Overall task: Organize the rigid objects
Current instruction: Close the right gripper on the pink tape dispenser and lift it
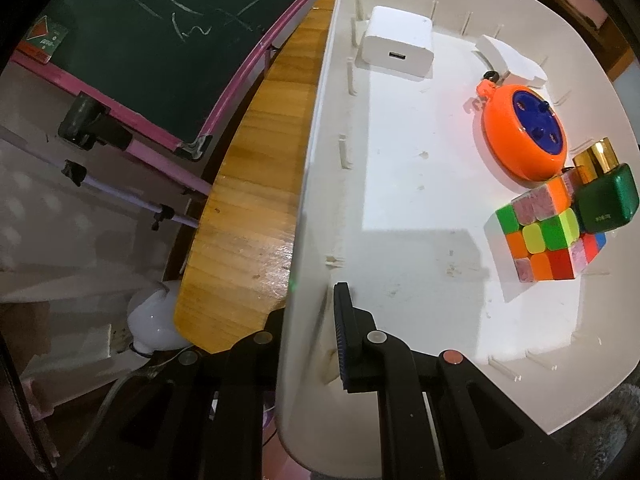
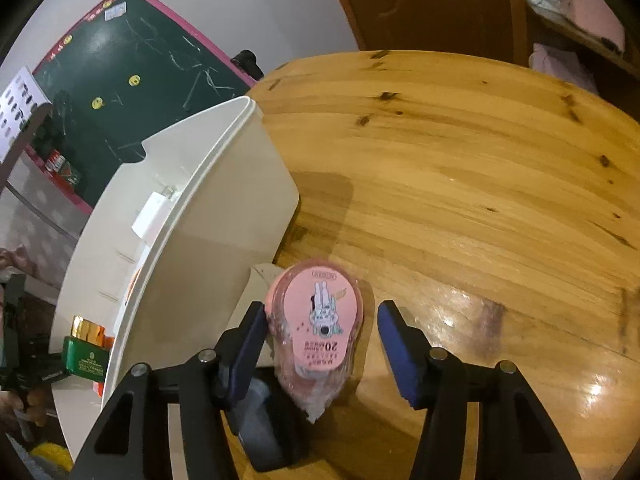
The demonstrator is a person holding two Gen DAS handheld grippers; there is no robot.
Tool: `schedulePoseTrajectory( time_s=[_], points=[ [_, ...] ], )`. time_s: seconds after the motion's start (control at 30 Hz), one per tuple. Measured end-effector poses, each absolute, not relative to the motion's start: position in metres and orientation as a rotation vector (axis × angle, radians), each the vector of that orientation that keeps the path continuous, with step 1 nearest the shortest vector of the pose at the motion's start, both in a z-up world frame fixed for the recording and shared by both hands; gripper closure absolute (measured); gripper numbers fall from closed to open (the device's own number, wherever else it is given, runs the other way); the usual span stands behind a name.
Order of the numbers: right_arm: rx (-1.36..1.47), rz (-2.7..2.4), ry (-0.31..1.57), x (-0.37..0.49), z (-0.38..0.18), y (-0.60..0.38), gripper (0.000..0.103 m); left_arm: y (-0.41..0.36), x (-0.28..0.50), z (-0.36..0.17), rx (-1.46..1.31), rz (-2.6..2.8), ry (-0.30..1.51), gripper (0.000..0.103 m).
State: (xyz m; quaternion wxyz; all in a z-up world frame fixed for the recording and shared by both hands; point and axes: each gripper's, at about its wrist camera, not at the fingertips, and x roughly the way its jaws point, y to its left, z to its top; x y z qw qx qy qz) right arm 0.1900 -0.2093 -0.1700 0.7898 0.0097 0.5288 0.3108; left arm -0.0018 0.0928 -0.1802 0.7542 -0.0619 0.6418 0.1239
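Two grippers are used. The left gripper (image 1: 308, 344) is pinched on the white bin (image 1: 400, 208) wall. The right gripper (image 2: 320, 344) is spread around the pink punch (image 2: 320, 320) on the tabletop (image 2: 460, 168), bin at nine o'clock. Its slippery wrapper could let it be dropped.

Table (image 2: 460, 184): varnished wood, glossy, visible grain and dark knots.
Bin (image 1: 316, 168): white plastic, smooth, matt.
Punch (image 2: 320, 320): pink plastic, wrapped in clear shiny film.
Cube (image 1: 540, 236): glossy coloured plastic, some faces worn.
Reel (image 1: 524, 132): orange and blue plastic, smooth.
Cap (image 1: 596, 156): gold, metallic shine.
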Motion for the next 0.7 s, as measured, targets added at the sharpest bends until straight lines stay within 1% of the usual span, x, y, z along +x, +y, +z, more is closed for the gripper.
schedulePoseTrajectory(
  time_s=[0.03, 0.13, 0.4, 0.7],
  points=[
    [0.033, 0.681, 1.138, 0.192, -0.171, -0.21, 0.046, 0.093, -0.002, -0.18, -0.134, 0.275, 1.403, 0.09],
    [0.085, 0.732, 1.15, 0.197, -0.175, -0.211, 0.053, 0.091, 0.0, -0.18, -0.128, 0.288, 1.408, 0.09],
    [0.063, 0.699, 1.117, 0.194, -0.172, -0.213, 0.053, 0.091, 0.0, -0.181, -0.125, 0.299, 1.411, 0.09],
    [-0.028, 0.611, 1.012, 0.167, -0.137, -0.215, 0.053, 0.093, -0.002, -0.179, -0.137, 0.28, 1.392, 0.09]
  ],
)
